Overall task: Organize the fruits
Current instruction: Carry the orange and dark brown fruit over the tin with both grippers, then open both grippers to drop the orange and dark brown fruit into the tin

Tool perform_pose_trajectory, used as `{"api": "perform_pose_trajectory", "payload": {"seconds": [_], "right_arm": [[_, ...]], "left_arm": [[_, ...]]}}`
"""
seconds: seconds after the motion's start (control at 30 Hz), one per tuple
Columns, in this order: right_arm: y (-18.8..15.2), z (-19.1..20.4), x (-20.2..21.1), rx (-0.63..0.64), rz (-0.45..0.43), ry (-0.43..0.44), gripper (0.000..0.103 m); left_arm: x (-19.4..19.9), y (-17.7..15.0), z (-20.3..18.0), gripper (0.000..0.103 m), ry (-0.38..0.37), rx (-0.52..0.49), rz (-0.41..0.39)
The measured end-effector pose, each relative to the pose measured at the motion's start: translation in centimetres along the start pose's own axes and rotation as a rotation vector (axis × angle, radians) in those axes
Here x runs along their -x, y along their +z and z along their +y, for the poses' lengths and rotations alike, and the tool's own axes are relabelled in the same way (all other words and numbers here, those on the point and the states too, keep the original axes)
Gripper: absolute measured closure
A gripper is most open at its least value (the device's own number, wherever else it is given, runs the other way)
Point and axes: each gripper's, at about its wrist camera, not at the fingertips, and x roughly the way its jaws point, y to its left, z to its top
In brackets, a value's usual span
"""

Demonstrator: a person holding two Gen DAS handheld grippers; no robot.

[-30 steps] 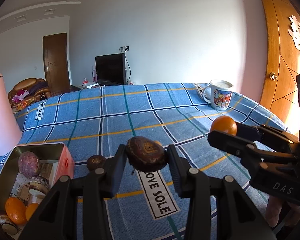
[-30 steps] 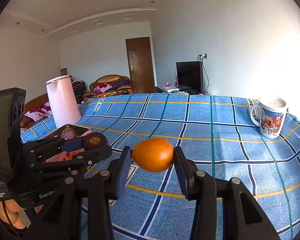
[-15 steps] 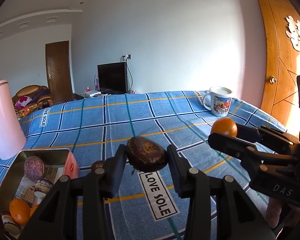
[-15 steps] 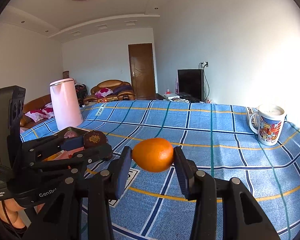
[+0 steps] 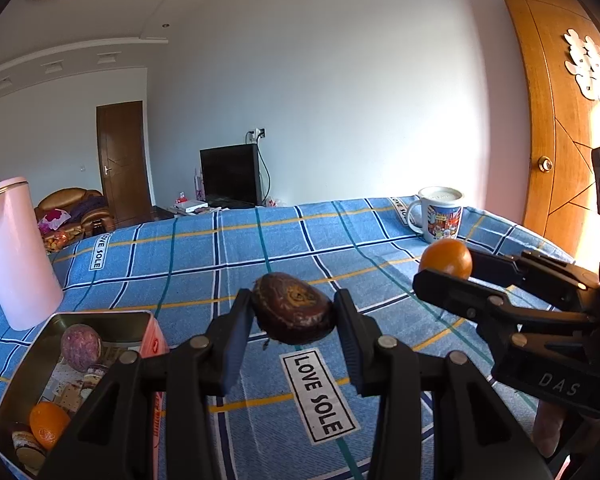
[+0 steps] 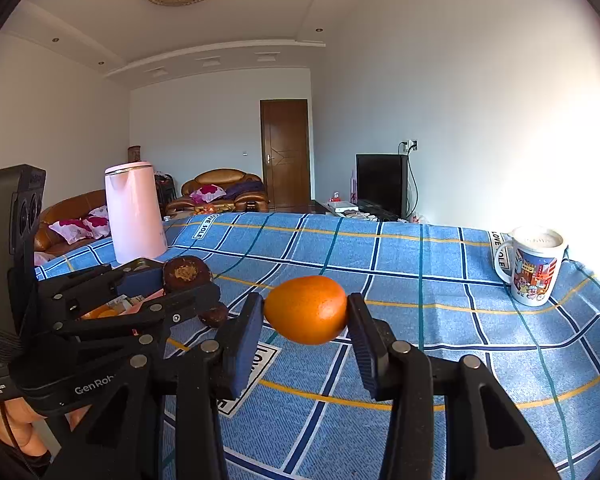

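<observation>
Both grippers hold fruit above the bed, close to the open tin

Over the last second little has changed: the left gripper stays clamped on the dark wrinkled fruit and the right gripper stays clamped on the orange fruit, jaws narrowed to each fruit's width; only the view has tipped up a little, so the tin sits lower at the left edge and the loose dark fruit on the blue checked cover is now hidden behind the left jaw. Neither fruit has been dropped yet, so I judge the sorting mid-carry. Count: two fruits held, one loose beside the tin, and inside it one purple fruit and at least one orange piece among small jars; one pink kettle, one mug
</observation>
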Motion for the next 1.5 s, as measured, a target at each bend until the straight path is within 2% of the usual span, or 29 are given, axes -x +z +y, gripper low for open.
{"api": "perform_pose_trajectory", "payload": {"seconds": [0.4,0.7,0.9,1.2,1.4,1.5], "right_arm": [[0.1,1.0,0.0,0.031,0.005,-0.012,0.058],[0.3,3.0,-1.6,0.056,0.044,0.019,0.058],[0.7,5.2,-3.4,0.072,0.076,0.065,0.058],[2.2,10.5,-6.0,0.117,0.107,0.178,0.058],[2.7,14.6,-8.3,0.177,0.135,0.240,0.058],[2.7,16.4,-9.7,0.199,0.167,0.265,0.058]], "left_arm": [[0.7,-0.2,0.7,0.060,-0.008,0.015,-0.009],[1.7,-0.7,2.6,0.060,0.003,0.042,-0.005],[2.7,-1.1,5.8,0.060,0.038,0.081,0.002],[4.1,-1.2,12.6,0.060,0.141,0.164,0.029],[3.7,-1.5,16.6,0.060,0.211,0.207,0.095],[3.3,-1.7,17.8,0.060,0.219,0.224,0.120]]}}
